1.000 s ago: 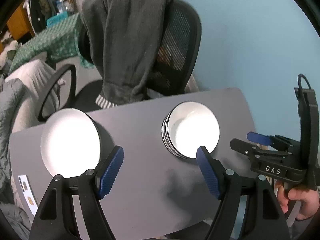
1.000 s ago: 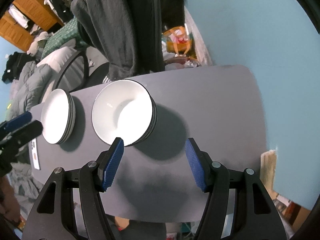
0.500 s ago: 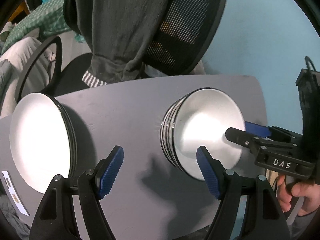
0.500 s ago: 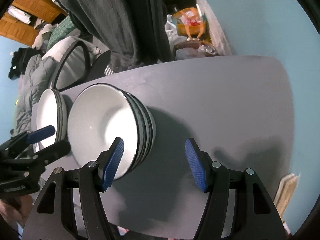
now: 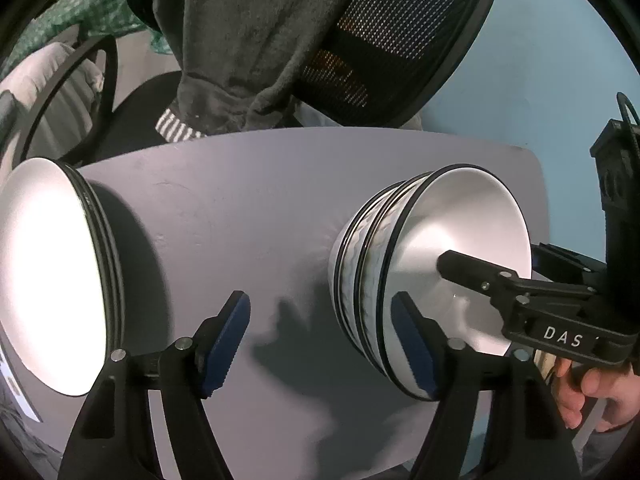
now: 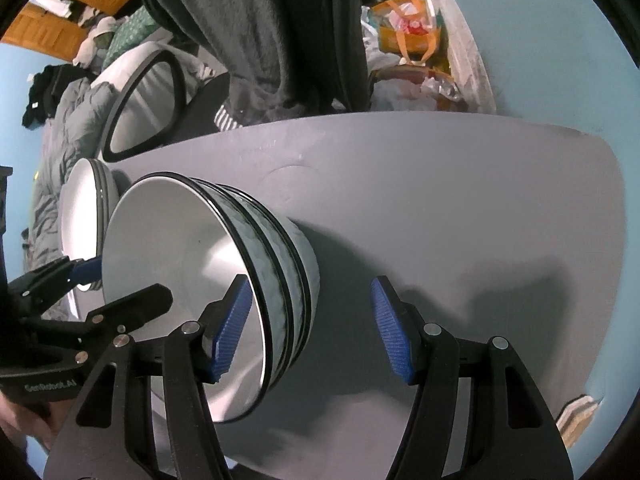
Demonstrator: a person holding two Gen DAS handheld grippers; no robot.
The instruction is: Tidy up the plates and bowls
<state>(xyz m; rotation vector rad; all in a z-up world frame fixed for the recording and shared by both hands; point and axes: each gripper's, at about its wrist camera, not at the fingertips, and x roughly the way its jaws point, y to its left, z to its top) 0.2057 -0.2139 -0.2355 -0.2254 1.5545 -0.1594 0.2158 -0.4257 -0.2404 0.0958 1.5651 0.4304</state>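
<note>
A stack of white bowls point(image 5: 460, 256) with dark rims and grey patterned sides stands on the grey table point(image 5: 248, 208); it also shows in the right wrist view point(image 6: 188, 280). A stack of white plates point(image 5: 44, 272) stands at the table's left; it shows smaller in the right wrist view point(image 6: 86, 204). My left gripper point(image 5: 320, 332) is open, its right finger against the near side of the bowl stack. My right gripper point(image 6: 312, 324) is open, its left finger over the top bowl's rim. The right gripper also shows in the left wrist view point(image 5: 496, 272), reaching into the top bowl.
A black mesh office chair point(image 5: 392, 40) draped with a grey sweater point(image 5: 248, 40) stands behind the table. A light blue wall point(image 5: 540, 80) is at the right. Bags and clutter point(image 6: 408, 40) lie on the floor beyond the table's far edge.
Both grippers have dropped lower and moved in on the bowl stack, which looks much larger now. The right gripper's finger has come over the top bowl's rim. Both stay open.
</note>
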